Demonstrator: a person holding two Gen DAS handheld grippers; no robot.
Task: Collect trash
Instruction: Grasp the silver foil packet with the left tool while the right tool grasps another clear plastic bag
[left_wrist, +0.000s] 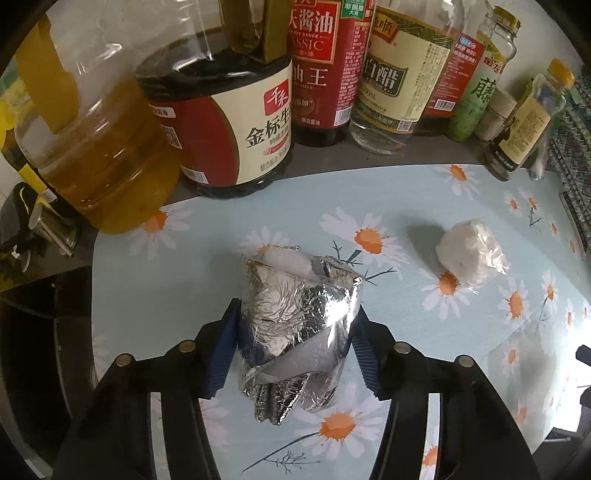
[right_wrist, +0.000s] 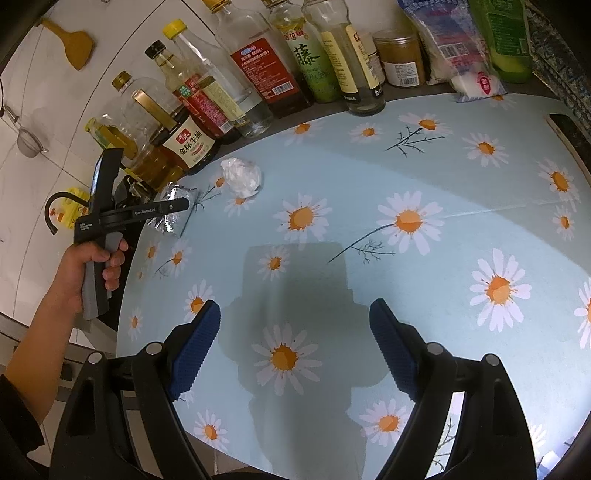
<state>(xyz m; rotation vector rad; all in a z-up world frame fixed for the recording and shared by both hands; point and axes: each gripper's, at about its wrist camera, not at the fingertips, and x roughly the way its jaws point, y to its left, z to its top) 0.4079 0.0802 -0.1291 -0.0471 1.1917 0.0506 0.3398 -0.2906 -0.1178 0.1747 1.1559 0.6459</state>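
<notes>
We pinch the shiny foil bag (left_wrist: 295, 332) w/ our left gripper (left_wrist: 293, 347) — right gripper (right_wrist: 295, 343) spread wide, holding nothing.

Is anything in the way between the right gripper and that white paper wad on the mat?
Nothing visible. The right gripper hangs open over bare flowered mat, and the paper wad lies apart near the bottles. The left gripper is off to one side, closed on the foil wrapper.
</notes>
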